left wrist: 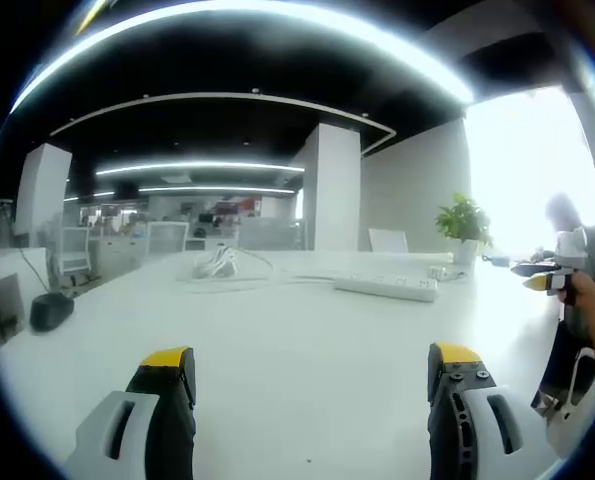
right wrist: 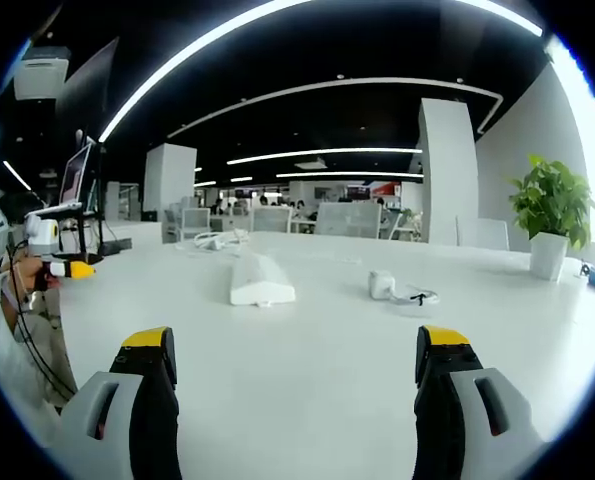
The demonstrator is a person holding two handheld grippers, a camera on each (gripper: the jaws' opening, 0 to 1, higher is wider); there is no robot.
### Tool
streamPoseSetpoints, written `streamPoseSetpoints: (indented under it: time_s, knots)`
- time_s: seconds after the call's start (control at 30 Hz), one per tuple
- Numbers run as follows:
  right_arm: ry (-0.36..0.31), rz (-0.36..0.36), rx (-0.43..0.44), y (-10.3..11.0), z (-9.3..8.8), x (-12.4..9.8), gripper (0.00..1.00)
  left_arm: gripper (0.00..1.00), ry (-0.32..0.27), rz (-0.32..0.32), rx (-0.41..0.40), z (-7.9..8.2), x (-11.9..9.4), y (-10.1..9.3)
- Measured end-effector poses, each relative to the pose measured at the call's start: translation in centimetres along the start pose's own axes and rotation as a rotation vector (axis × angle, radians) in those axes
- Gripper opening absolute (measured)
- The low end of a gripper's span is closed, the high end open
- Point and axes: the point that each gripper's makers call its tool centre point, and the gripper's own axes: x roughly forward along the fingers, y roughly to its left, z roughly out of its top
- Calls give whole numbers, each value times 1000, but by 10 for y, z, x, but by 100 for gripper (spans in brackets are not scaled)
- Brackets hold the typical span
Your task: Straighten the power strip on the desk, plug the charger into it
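Left gripper [left wrist: 312, 372], grey-bodied with black jaws tipped in yellow: jaws spread wide, nothing between them, hovering low over the bare white desk top [left wrist: 297, 340]. Beyond the jaws, well apart from them, lies the long white power strip [left wrist: 386, 287], set at a slant across the desk in the left gripper view, its white cable trailing off toward a loose bundle of white cord [left wrist: 215, 263] farther back. Just beside the strip's far end, a small white charger [left wrist: 445, 271], and behind that a green leafy plant in a white pot [left wrist: 464, 228]. Off to the left edge, a black computer mouse [left wrist: 50, 311]. At the right edge of the same view, the other gripper's yellow tip with a hand behind it.

Right gripper [right wrist: 294, 370], same grey, black and yellow make: jaws likewise released and wide, holding nothing above the desk [right wrist: 307, 350]. Ahead, between the jaw tips in the right gripper view, the power strip [right wrist: 259, 279] seen end-on, pointing away. To its right, near but not touching, the charger [right wrist: 381, 284] with a short cord curled beside it. Farther right, the potted plant [right wrist: 551, 215]. At the left edge, a monitor on a stand [right wrist: 77, 185], and below it the left gripper's yellow tip with a hand.
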Motion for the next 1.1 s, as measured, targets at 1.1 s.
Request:
streamPoseSetpoints:
  time_s: [1.1]
  knots:
    - [-29,163,-71,32,68,64,100,99,1,-32,-15,0,3,0]
